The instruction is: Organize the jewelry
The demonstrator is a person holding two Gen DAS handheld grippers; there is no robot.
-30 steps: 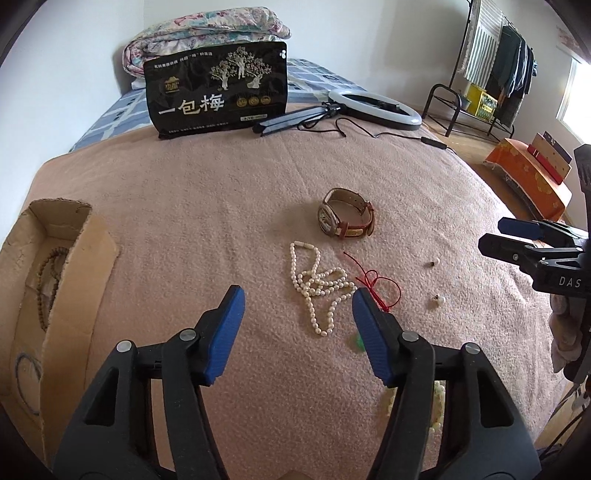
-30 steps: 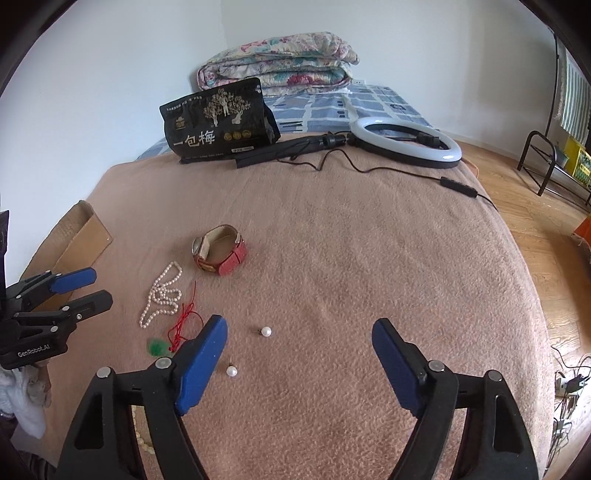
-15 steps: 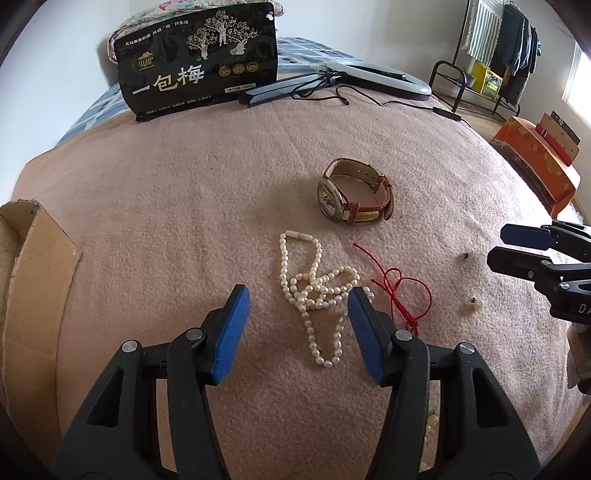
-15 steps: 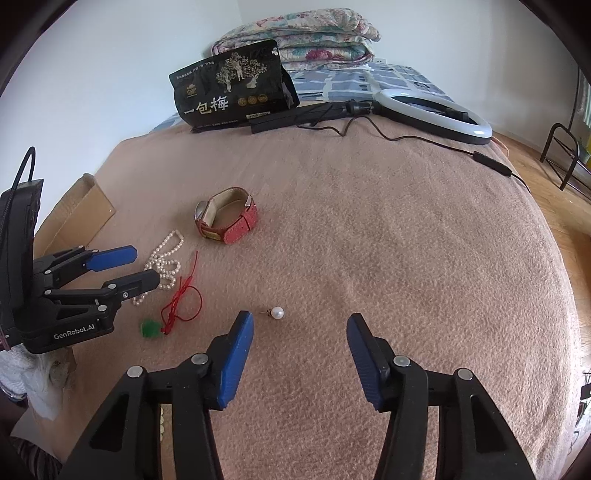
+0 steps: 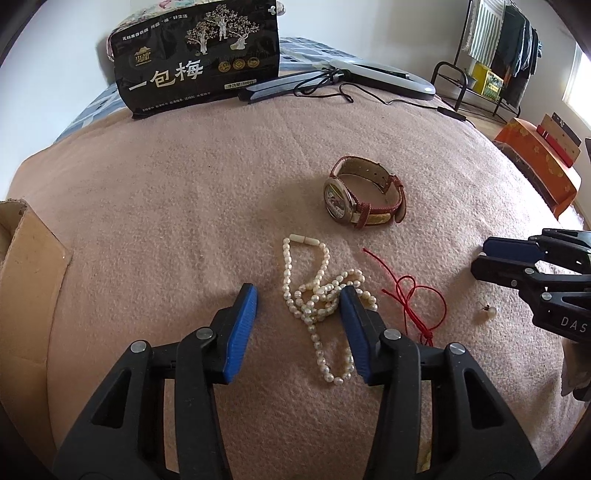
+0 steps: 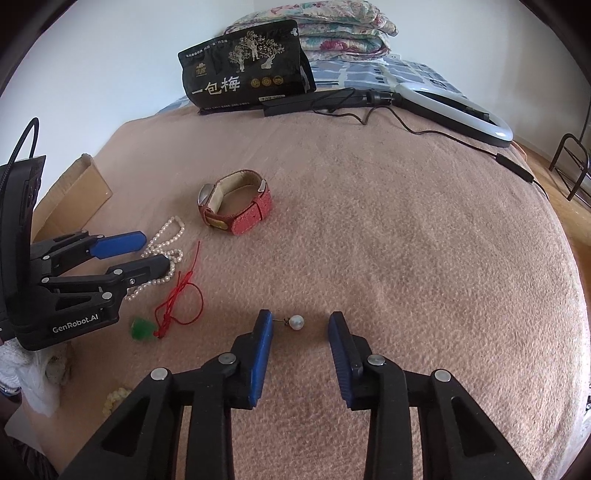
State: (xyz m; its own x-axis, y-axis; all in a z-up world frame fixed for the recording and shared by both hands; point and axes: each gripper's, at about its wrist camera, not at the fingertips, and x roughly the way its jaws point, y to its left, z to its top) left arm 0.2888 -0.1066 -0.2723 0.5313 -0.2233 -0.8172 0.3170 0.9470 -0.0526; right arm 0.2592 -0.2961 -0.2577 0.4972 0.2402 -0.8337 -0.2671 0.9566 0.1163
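Left gripper [image 5: 298, 299] closing around the pearl necklace [image 5: 320, 295]; right gripper [image 6: 300, 325] closing around a pearl earring [image 6: 295, 322].
Neither is pinched yet; both lie on the bed's pink blanket [image 6: 406, 240], red cord [image 5: 413, 299] between them, watch [image 5: 364, 195] beyond.

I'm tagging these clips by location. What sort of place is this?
Most likely a bedroom at home: a blanket-covered bed serves as the work surface, folded quilts are stacked at its far end, and a clothes rack stands by the wall.
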